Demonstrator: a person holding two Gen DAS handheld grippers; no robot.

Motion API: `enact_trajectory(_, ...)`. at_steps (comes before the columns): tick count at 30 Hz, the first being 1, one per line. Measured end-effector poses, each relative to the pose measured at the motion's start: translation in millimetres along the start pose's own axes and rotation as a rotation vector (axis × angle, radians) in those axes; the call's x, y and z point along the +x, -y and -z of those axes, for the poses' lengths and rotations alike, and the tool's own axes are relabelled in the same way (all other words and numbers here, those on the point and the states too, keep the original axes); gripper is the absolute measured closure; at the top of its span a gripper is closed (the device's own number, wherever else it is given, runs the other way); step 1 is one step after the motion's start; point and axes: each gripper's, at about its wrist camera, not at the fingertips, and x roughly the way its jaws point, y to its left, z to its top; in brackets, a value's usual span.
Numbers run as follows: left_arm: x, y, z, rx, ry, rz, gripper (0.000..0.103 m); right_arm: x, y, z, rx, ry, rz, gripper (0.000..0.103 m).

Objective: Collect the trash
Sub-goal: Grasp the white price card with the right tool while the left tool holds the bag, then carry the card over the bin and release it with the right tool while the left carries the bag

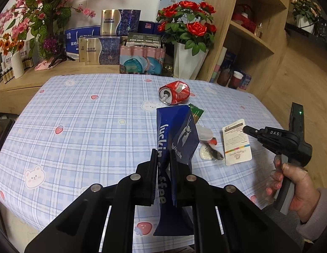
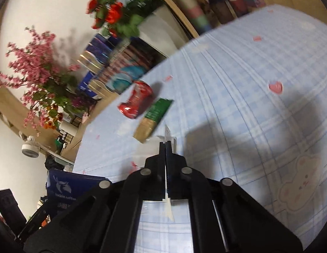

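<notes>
Left gripper [image 1: 163,158] is clamping the blue coffee bag [image 1: 176,135] by its rim, presumably holding it ready as the bin. Right gripper [image 2: 165,145] is pinching the white card [image 1: 237,142] edge-on, just off the tablecloth [image 1: 89,113]. Crushed can [image 1: 174,92] is lying uncollected.

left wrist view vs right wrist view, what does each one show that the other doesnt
Only the left wrist view shows the right gripper from outside with the hand on its handle, the white card flat-on, and the left gripper shut on the blue coffee bag.

Only the right wrist view shows the card edge-on, pinched between the shut right fingers, and a white fan at the left edge.

Both show the crushed red can, the green packet, the red roses and the plaid tablecloth.
</notes>
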Motion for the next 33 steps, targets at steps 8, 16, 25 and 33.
enact_trajectory(8, -25.5, 12.6, -4.2, 0.0, 0.035, 0.022, 0.092, -42.8, -20.3, 0.0, -0.069, 0.042, -0.021, 0.098)
enact_trajectory(16, -60.0, 23.7, 6.4, -0.008, 0.069, 0.034, 0.092, -100.1, -41.8, 33.9, -0.218, 0.025, -0.011, 0.098)
enact_trajectory(25, -98.3, 31.6, 41.5, -0.026, 0.082, 0.073, 0.092, -150.3, -62.1, 94.1, -0.331, -0.018, -0.003, 0.098)
enact_trajectory(33, -120.3, 30.1, 67.0, -0.05, 0.082, 0.088, 0.092, -163.9, -72.8, 138.6, -0.376, -0.098, 0.01, 0.098)
